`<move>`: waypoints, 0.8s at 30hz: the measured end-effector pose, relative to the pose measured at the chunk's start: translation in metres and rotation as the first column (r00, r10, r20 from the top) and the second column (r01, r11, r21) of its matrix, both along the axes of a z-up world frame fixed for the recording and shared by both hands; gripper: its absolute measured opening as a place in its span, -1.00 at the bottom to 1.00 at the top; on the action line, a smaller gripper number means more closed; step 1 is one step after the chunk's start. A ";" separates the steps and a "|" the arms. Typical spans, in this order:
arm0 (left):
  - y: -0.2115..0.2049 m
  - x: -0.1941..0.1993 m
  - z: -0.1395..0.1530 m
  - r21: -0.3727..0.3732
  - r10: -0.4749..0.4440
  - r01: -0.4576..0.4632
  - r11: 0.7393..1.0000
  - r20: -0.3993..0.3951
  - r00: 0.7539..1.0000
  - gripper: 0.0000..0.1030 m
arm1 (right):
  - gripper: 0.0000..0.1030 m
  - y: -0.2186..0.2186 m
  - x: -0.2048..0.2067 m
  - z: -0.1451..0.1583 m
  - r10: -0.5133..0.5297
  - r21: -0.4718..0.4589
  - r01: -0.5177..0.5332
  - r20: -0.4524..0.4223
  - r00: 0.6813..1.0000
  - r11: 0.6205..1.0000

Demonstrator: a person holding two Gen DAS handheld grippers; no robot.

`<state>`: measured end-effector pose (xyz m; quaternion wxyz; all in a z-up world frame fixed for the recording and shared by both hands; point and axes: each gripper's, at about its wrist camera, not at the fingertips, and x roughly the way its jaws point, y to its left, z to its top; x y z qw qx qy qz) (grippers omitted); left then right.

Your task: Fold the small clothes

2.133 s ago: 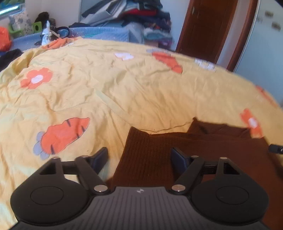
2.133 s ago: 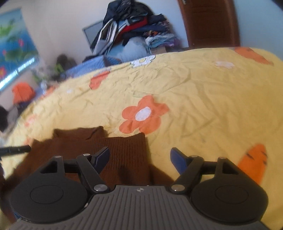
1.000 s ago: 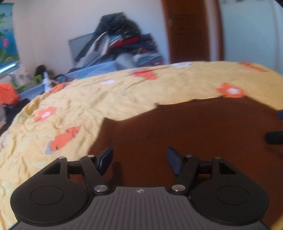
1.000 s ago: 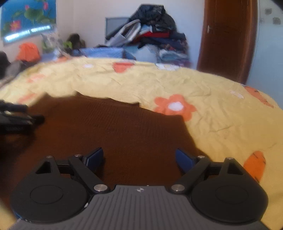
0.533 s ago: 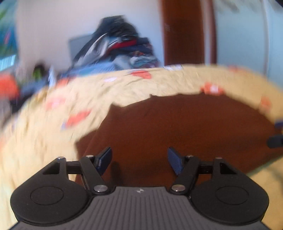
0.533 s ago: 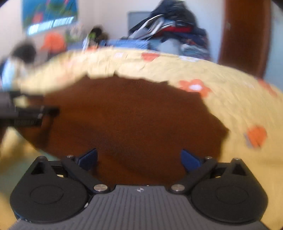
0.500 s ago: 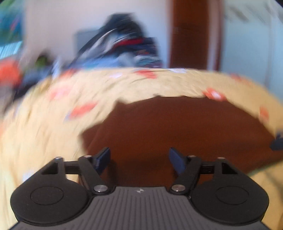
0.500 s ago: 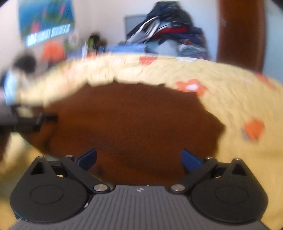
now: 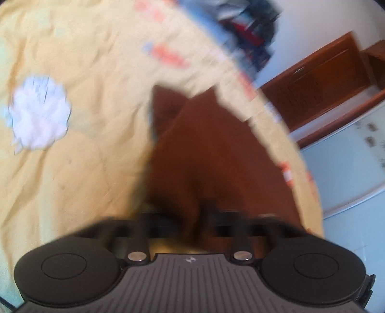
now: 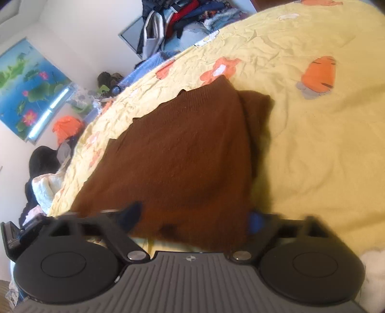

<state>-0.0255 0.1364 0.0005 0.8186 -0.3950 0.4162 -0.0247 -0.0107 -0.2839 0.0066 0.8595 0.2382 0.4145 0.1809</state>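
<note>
A brown knit garment point(image 10: 182, 154) lies flat on the yellow bedspread point(image 10: 312, 149), one sleeve tucked under at its right side. My right gripper point(image 10: 192, 220) is open at the garment's near hem, its fingers spread wide with the hem between them. In the blurred left wrist view the garment point(image 9: 216, 154) stretches away from my left gripper point(image 9: 192, 224), whose fingers stand close together on a dark fold of the brown cloth.
The yellow bedspread carries orange flower and carrot prints point(image 10: 317, 74) and a white flower print point(image 9: 38, 113). A pile of clothes point(image 10: 182, 21) sits beyond the bed. A wooden door point(image 9: 322, 91) is at the right. The bed's left edge point(image 10: 62, 183) is close.
Both grippers have swung down to the garment's near hem and both views have tilted. My left gripper's fingers have come together on the cloth. My right gripper has stayed open.
</note>
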 end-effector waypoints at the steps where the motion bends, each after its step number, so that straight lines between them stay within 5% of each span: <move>1: 0.002 -0.001 -0.001 -0.011 -0.003 0.003 1.000 0.001 1.000 -0.87 | -0.49 -0.001 0.000 0.000 0.024 -0.014 -0.024 -0.007 1.000 1.000; 7: 0.009 -0.024 0.027 0.116 -0.098 0.088 0.989 0.088 0.991 -0.91 | -0.68 -0.009 -0.026 0.026 0.090 -0.112 -0.079 0.101 0.991 0.991; 11: 0.007 -0.028 0.011 0.206 -0.136 0.124 0.971 0.046 0.990 -0.83 | -0.73 -0.013 -0.026 0.005 0.108 -0.191 -0.095 0.063 0.992 0.977; 14: 0.002 -0.040 0.023 0.284 -0.173 0.148 0.947 0.066 0.983 -0.70 | -0.11 -0.015 -0.030 0.015 0.066 -0.166 -0.052 0.080 0.995 0.985; 16: -0.007 -0.055 0.041 0.388 -0.221 0.159 0.908 0.119 0.968 -0.67 | 0.27 -0.018 -0.042 0.033 -0.005 -0.165 0.038 0.197 0.980 0.986; 20: -0.049 -0.069 0.075 0.581 -0.360 0.162 0.798 0.243 0.901 -0.53 | 0.27 0.021 -0.051 0.063 0.069 -0.241 0.015 0.335 0.940 0.970; 22: -0.076 -0.063 0.081 0.630 -0.443 0.168 0.758 0.308 0.842 -0.29 | 0.27 0.057 -0.042 0.067 0.176 -0.284 -0.072 0.359 0.916 0.956; 24: -0.105 -0.045 0.074 0.693 -0.500 0.160 0.702 0.321 0.804 0.35 | 0.28 0.097 -0.028 0.062 0.271 -0.350 -0.144 0.348 0.897 0.925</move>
